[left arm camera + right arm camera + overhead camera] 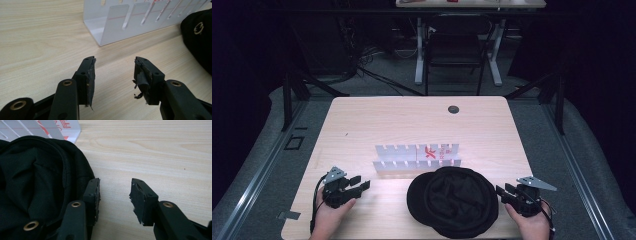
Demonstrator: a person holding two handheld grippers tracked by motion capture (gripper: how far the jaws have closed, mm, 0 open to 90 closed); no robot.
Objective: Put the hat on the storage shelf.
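A black cap (453, 201) lies upside down near the table's front edge, its hollow inside facing up (30, 177). Behind it stands a white slotted rack (417, 159) with red print (120, 22). My left gripper (360, 183) rests on the table at the front left, open, with only bare wood between its jaws (113, 72). My right gripper (501, 193) sits at the cap's right edge, open and holding nothing (114, 192). Its left jaw stands close beside the cap's rim. The cap's edge with a small gold emblem (198, 28) lies at the far right of the left gripper view.
The wooden table (377, 120) has a small round dark hole (453, 109) near its far edge. A black chair (454, 47) and white desk legs (419, 50) stand beyond the table. A dark metal frame (292, 95) flanks both sides.
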